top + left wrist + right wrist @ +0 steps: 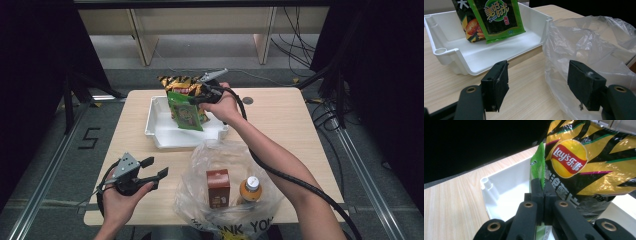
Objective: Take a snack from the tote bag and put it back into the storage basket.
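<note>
From the high view, at the far left, my left gripper rests on the near left part of the wooden table, held in my left hand. Its jaws stand wide apart with nothing between them; in the left gripper view they frame bare tabletop and the edge of the plastic bag, without touching it.

Moving right, a white tray sits toward the far side of the table, near its middle. Over the tray, my right gripper has its jaws pressed tight on the upper edge of a green snack packet, which hangs upright with its lower end down inside the tray. In the right gripper view the two black jaws meet on that thin green edge. Just behind the green packet, leaning against it, stands a yellow and black chip bag, also in the tray. My right hand and forearm reach in from the lower right, with the gripper's cable trailing along the arm.

Nearer to me, just in front of the tray, lies the clear plastic bag, open on top. Inside it stand a brown carton and, to its right, a bottle of orange drink with a white cap.
</note>
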Available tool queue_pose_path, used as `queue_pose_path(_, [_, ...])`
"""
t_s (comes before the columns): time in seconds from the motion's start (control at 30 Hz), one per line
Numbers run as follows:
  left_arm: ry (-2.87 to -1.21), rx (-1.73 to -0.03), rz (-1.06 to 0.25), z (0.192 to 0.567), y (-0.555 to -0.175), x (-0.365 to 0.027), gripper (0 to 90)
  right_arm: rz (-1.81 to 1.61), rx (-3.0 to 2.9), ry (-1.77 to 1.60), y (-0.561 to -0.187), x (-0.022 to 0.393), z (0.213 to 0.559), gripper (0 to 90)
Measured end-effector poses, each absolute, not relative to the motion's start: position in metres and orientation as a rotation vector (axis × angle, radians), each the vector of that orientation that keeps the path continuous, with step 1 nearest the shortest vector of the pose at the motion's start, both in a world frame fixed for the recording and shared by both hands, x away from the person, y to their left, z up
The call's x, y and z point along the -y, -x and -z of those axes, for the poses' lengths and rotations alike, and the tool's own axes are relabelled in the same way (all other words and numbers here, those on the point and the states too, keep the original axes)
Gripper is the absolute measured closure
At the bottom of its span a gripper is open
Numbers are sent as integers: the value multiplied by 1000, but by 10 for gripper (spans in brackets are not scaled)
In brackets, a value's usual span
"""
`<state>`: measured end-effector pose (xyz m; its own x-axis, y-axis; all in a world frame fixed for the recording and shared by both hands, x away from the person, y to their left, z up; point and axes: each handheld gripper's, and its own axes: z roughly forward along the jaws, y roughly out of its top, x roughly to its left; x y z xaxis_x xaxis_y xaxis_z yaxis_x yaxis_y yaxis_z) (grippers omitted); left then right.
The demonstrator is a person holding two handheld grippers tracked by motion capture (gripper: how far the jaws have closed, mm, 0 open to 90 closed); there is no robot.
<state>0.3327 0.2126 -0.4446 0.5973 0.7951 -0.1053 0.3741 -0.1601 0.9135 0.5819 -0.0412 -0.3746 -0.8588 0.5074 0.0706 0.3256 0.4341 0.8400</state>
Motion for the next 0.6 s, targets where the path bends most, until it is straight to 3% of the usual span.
queue_pose_path(0.6, [-1762,-954,-486,446,-333,-211,329,-1376,-2483,-717,-589,29,387,900])
